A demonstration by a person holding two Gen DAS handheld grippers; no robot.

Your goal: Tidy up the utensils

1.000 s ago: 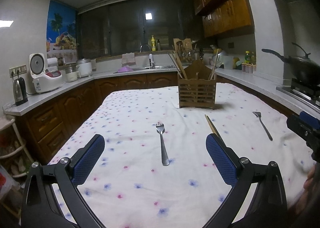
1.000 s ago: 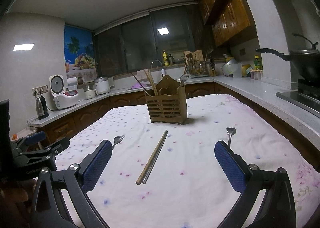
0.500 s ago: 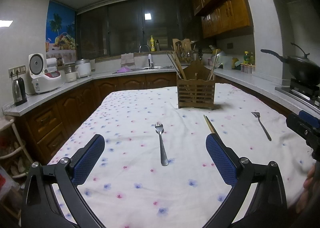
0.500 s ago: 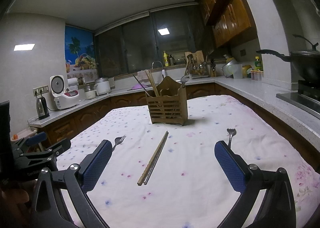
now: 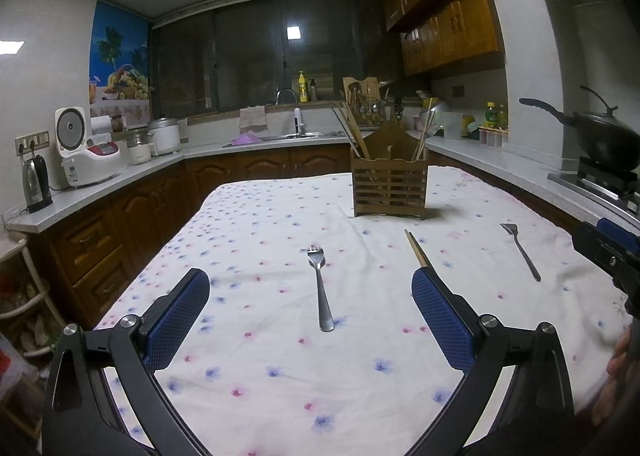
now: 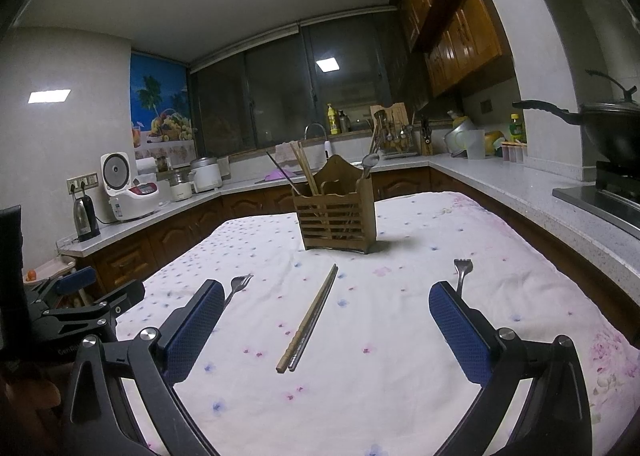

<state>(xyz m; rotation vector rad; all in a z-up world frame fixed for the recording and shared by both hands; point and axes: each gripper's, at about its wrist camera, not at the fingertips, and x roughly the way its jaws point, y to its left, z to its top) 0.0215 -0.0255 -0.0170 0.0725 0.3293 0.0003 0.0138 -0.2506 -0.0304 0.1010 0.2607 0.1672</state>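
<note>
Left wrist view: left hand-held gripper (image 5: 310,296), fingers spread, empty, above flowered surface (image 5: 248,224); near fork (image 5: 321,288) lies flat between its fingers; far fork (image 5: 520,252) lies to the right. Right wrist view: right hand-held gripper (image 6: 326,310), fingers spread, empty; chopsticks (image 6: 308,318) lie flat between them, before upright wooden utensil holder (image 6: 335,216) containing chopsticks and a spoon.

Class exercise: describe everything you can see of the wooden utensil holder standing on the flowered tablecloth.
The brown slatted wooden utensil holder stands upright on the white flowered tablecloth, beyond the loose cutlery. It is box-shaped, with horizontal slats in front and a taller peaked centre panel. Wooden chopsticks lean out on one side and a metal spoon on the other. Neither gripper touches it.
</note>
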